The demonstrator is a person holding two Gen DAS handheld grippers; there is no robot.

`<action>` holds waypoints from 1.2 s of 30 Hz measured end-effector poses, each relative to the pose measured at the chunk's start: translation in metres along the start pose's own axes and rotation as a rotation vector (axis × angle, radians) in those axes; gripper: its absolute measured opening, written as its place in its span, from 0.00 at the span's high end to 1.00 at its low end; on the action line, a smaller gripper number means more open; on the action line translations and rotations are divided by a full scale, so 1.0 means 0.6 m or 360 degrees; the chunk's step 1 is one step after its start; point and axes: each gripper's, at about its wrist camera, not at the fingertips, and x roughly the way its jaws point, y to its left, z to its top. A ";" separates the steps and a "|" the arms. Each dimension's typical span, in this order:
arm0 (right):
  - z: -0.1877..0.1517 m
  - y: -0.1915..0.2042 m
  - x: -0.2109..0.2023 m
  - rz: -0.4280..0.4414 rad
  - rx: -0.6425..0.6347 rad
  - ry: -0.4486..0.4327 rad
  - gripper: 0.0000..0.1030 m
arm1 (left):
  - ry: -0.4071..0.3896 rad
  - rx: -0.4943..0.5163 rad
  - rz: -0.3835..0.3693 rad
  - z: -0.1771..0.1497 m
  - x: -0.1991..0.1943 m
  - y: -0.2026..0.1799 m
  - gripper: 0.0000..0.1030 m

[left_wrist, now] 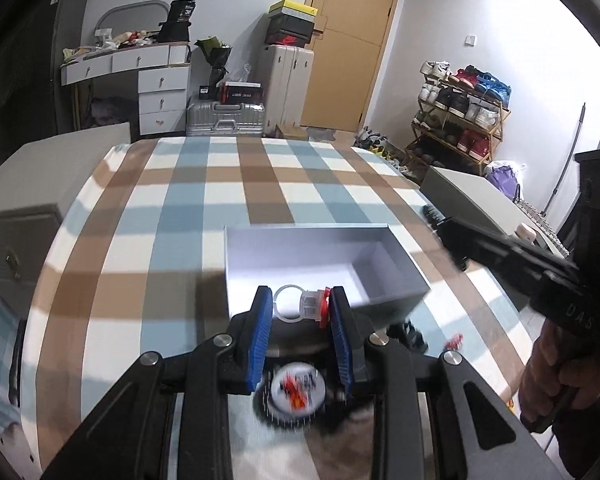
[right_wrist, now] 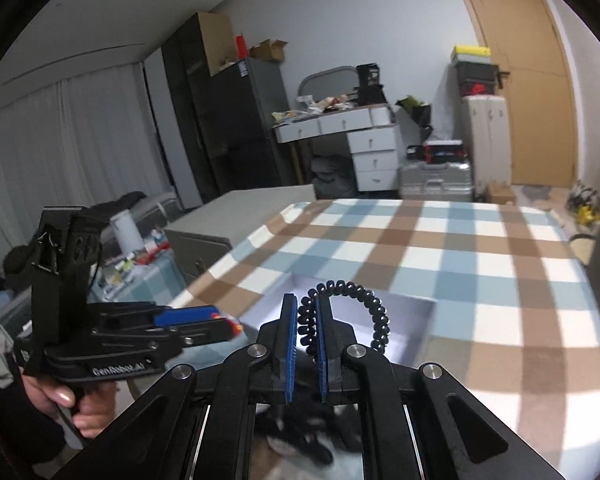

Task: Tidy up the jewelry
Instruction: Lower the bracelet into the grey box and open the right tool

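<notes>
An open white box (left_wrist: 396,292) lies on the checked tablecloth; it also shows in the right wrist view (right_wrist: 416,320). My left gripper (left_wrist: 300,304) is shut on a clear plastic ring with a red-and-white top (left_wrist: 300,304), held just above the box's near edge. My right gripper (right_wrist: 303,312) is shut on a black beaded bracelet (right_wrist: 364,296), which loops up over the box. The right gripper shows in the left wrist view (left_wrist: 452,236) at the box's right side. The left gripper shows in the right wrist view (right_wrist: 224,322) at the left of the box.
More jewelry lies blurred on the cloth below my left gripper: a round white-and-red piece (left_wrist: 298,392), a dark item (left_wrist: 410,334) and a small red piece (left_wrist: 454,340). The checked table (left_wrist: 220,184) stretches beyond the box. Grey cabinets (left_wrist: 472,192) flank it.
</notes>
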 end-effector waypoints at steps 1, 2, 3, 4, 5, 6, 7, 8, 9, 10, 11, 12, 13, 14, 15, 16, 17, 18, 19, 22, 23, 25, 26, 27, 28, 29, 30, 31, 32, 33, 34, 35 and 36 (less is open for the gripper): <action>0.004 -0.006 0.011 0.0024 0.0023 0.0018 0.92 | 0.0004 0.0003 -0.0004 0.006 0.009 0.001 0.77; 0.007 -0.013 0.022 0.0037 0.0050 0.0031 0.92 | 0.0009 0.0010 -0.0010 0.012 0.019 0.002 0.77; 0.010 -0.020 0.033 0.0053 0.0073 0.0048 0.92 | 0.0016 0.0016 -0.0016 0.016 0.027 0.003 0.77; 0.012 -0.028 0.047 0.0069 0.0102 0.0080 0.92 | 0.0030 0.0022 -0.0019 0.021 0.038 0.003 0.77; 0.012 -0.036 0.056 0.0067 0.0130 0.0093 0.92 | 0.0045 0.0025 -0.0025 0.023 0.047 0.004 0.77; 0.012 -0.043 0.063 0.0074 0.0154 0.0105 0.92 | 0.0062 0.0025 -0.0035 0.026 0.059 0.005 0.77; 0.011 -0.050 0.072 0.0091 0.0180 0.0127 0.92 | 0.0083 0.0020 -0.0038 0.029 0.071 0.007 0.77; 0.010 -0.060 0.082 0.0092 0.0208 0.0149 0.92 | 0.0109 0.0022 -0.0049 0.030 0.084 0.008 0.77; 0.008 -0.064 0.087 0.0090 0.0223 0.0162 0.92 | 0.0124 0.0021 -0.0058 0.032 0.092 0.010 0.77; 0.006 -0.070 0.093 0.0097 0.0245 0.0181 0.92 | 0.0129 0.0016 -0.0063 0.033 0.095 0.009 0.77; 0.003 -0.077 0.100 0.0112 0.0273 0.0195 0.92 | 0.0141 0.0014 -0.0075 0.034 0.101 0.009 0.77; 0.002 -0.080 0.103 0.0121 0.0292 0.0203 0.92 | 0.0160 0.0012 -0.0093 0.035 0.109 0.009 0.77; -0.001 -0.087 0.109 0.0135 0.0323 0.0213 0.91 | 0.0163 0.0006 -0.0097 0.037 0.109 0.008 0.77; -0.002 -0.089 0.111 0.0149 0.0338 0.0219 0.91 | 0.0165 0.0002 -0.0102 0.038 0.110 0.006 0.77; -0.002 -0.091 0.113 0.0154 0.0345 0.0221 0.89 | 0.0172 0.0001 -0.0112 0.038 0.113 0.006 0.77; -0.004 -0.093 0.115 0.0146 0.0350 0.0218 0.89 | 0.0185 0.0000 -0.0129 0.039 0.116 0.005 0.77; -0.003 -0.093 0.116 0.0146 0.0353 0.0213 0.89 | 0.0191 0.0001 -0.0142 0.040 0.116 0.003 0.77; -0.003 -0.094 0.117 0.0138 0.0352 0.0215 0.85 | 0.0193 0.0003 -0.0150 0.040 0.116 0.003 0.77; -0.003 -0.094 0.117 0.0111 0.0344 0.0213 0.73 | 0.0202 0.0007 -0.0144 0.040 0.116 0.001 0.74; -0.003 -0.097 0.102 0.0080 0.0351 0.0151 0.61 | 0.0195 0.0009 -0.0120 0.040 0.112 0.000 0.56; -0.003 -0.096 0.091 0.0080 0.0345 0.0126 0.61 | 0.0184 0.0013 -0.0120 0.039 0.108 0.000 0.45; -0.002 -0.093 0.074 0.0041 0.0316 0.0080 0.47 | 0.0151 0.0033 -0.0112 0.037 0.096 -0.003 0.33; -0.002 -0.092 0.059 0.0016 0.0302 0.0044 0.45 | 0.0132 0.0044 -0.0106 0.037 0.091 -0.003 0.33; -0.001 -0.091 0.051 0.0009 0.0295 0.0027 0.42 | 0.0113 0.0056 -0.0096 0.036 0.084 -0.005 0.33; -0.001 -0.089 0.041 0.0000 0.0288 0.0011 0.40 | 0.0100 0.0066 -0.0087 0.036 0.079 -0.007 0.33; -0.001 -0.090 0.027 -0.0021 0.0288 -0.0021 0.39 | 0.0088 0.0071 -0.0076 0.035 0.072 -0.009 0.33; -0.001 -0.090 0.018 -0.0040 0.0294 -0.0042 0.34 | 0.0076 0.0070 -0.0066 0.035 0.069 -0.008 0.33; -0.001 -0.091 0.008 -0.0064 0.0303 -0.0067 0.27 | 0.0067 0.0070 -0.0059 0.035 0.066 -0.008 0.32; -0.001 -0.090 -0.003 -0.0080 0.0307 -0.0087 0.24 | 0.0061 0.0070 -0.0054 0.035 0.063 -0.008 0.32; -0.001 -0.090 -0.011 -0.0091 0.0306 -0.0103 0.23 | 0.0052 0.0067 -0.0045 0.035 0.059 -0.008 0.32; 0.000 -0.089 -0.018 -0.0102 0.0303 -0.0116 0.23 | 0.0043 0.0065 -0.0031 0.035 0.056 -0.009 0.32; -0.001 -0.088 -0.026 -0.0116 0.0300 -0.0124 0.23 | 0.0036 0.0066 -0.0021 0.035 0.052 -0.010 0.32; -0.001 -0.087 -0.033 -0.0122 0.0298 -0.0131 0.22 | 0.0024 0.0067 -0.0011 0.035 0.046 -0.011 0.32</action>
